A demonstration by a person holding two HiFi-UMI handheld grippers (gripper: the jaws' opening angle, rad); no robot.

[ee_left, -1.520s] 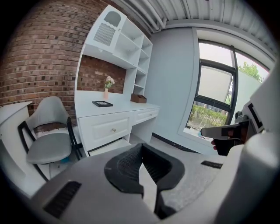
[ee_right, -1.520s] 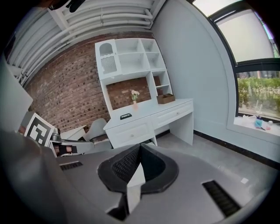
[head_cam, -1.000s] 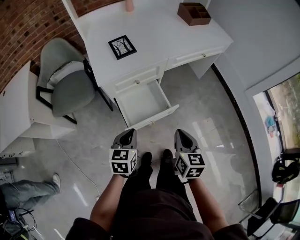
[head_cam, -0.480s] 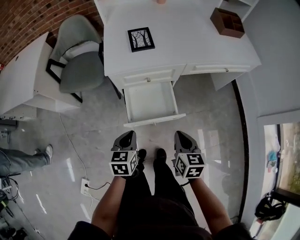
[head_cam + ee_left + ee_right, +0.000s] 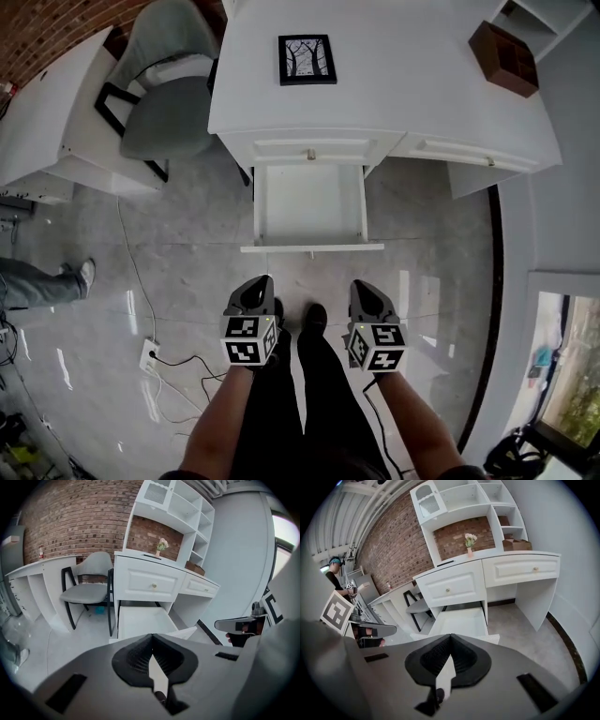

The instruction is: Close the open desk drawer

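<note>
A person stands before a white desk (image 5: 403,80) whose drawer (image 5: 309,202) hangs pulled out toward them, the left gripper (image 5: 254,286) and right gripper (image 5: 368,289) held side by side near its front, not touching it, both with jaws closed on nothing

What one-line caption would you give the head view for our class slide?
Left gripper and right gripper, both shut, held before a white desk whose drawer stands open.

The white surface (image 5: 403,84) carries a framed black-and-white picture (image 5: 307,59) (lying flat) and a brown wooden box (image 5: 504,58) toward its right end.
</note>
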